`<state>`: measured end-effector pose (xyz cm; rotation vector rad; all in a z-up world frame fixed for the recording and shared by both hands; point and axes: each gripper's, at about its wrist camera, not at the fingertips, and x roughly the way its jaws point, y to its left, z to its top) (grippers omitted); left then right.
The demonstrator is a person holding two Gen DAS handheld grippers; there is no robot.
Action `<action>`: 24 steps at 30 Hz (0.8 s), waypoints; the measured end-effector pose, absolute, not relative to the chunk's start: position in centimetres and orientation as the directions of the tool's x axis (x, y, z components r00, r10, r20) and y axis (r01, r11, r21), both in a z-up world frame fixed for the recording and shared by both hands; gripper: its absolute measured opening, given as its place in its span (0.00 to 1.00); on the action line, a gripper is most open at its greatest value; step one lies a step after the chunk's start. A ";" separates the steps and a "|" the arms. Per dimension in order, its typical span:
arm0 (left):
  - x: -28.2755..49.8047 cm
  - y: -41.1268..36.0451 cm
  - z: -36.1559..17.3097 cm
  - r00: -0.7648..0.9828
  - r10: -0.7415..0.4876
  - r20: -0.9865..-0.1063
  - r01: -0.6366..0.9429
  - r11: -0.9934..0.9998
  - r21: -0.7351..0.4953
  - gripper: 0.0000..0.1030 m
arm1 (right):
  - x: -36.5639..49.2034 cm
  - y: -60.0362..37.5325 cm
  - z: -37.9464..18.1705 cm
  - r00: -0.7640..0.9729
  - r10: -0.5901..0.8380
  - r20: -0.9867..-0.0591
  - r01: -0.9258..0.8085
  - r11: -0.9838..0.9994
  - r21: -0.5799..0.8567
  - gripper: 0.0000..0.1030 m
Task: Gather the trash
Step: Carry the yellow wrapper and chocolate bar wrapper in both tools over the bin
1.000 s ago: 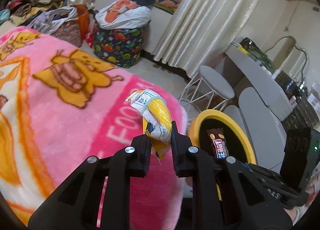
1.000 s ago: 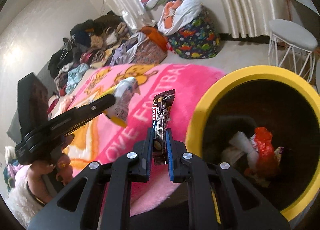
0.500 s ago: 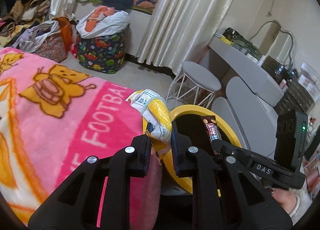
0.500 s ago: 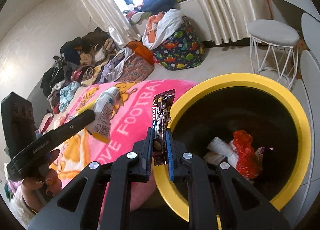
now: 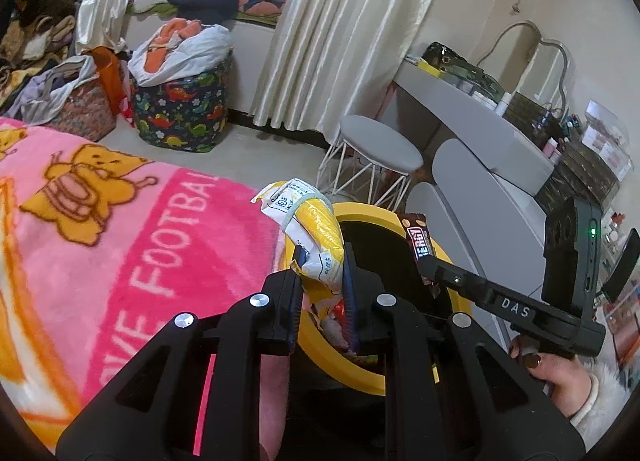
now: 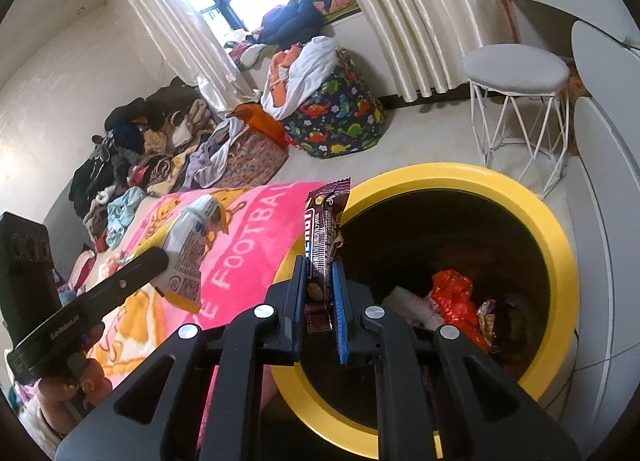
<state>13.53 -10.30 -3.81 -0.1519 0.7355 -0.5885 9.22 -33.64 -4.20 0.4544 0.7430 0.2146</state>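
My left gripper (image 5: 322,261) is shut on a crumpled yellow and white snack packet (image 5: 310,221), held over the near left rim of the yellow-rimmed bin (image 5: 448,257). My right gripper (image 6: 320,265) is shut on a brown chocolate bar wrapper (image 6: 322,229) that stands upright over the bin's left rim (image 6: 560,245). In the left wrist view the right gripper (image 5: 426,263) and its wrapper (image 5: 418,239) hang over the bin's mouth. In the right wrist view the left gripper (image 6: 160,257) holds the packet (image 6: 190,249) above the pink blanket (image 6: 248,245). Red, white and other wrappers (image 6: 452,293) lie inside the bin.
The bed with the pink blanket (image 5: 120,241) borders the bin on the left. A white wire stool (image 5: 378,149) stands behind it, grey rounded furniture (image 5: 492,181) to the right. A dinosaur-print bag (image 5: 180,113) and piles of clothes (image 6: 140,149) fill the floor by the window.
Both grippers have moved right, off the blanket and onto the bin, each still holding its trash. The bin's opening now fills more of both views.
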 end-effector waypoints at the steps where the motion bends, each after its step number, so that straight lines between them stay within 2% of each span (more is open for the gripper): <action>1: 13.5 -10.4 -3.8 0.589 -0.554 -0.588 0.454 0.829 -0.327 0.12 | 9.2 -33.7 -4.1 0.722 0.342 -0.601 -0.027 0.883 0.469 0.12; 24: 12.1 -14.5 -4.0 0.534 -0.578 -0.617 0.542 0.794 -0.275 0.12 | 8.2 -36.8 -4.5 0.745 0.265 -0.612 0.044 0.896 0.441 0.12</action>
